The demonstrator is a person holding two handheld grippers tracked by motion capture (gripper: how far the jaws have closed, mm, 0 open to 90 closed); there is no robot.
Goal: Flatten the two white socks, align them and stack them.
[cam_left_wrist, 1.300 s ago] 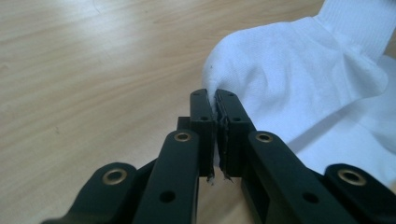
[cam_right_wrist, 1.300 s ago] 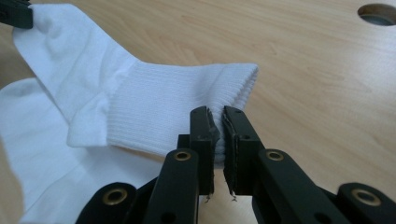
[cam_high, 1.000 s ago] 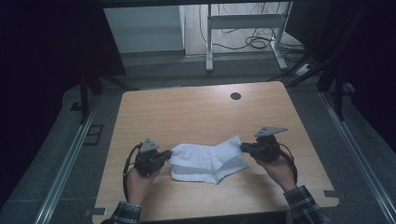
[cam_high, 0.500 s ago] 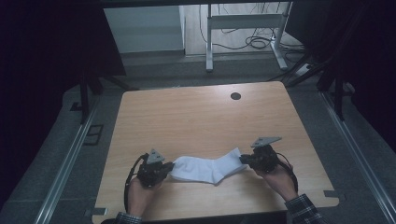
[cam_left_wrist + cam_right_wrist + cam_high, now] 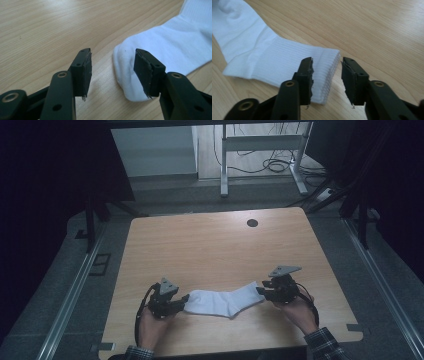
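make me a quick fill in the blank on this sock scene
1. The white sock lies flat on the ____ table.
2. The left hand-held gripper sits at the sock's ____ end, its jaws just opened.
3. The right hand-held gripper sits at the ribbed ____ end, its jaws just opened.

Missing words: wooden; toe; cuff

bare table (image 5: 210,250) beyond the sock (image 5: 222,301), nothing in the way
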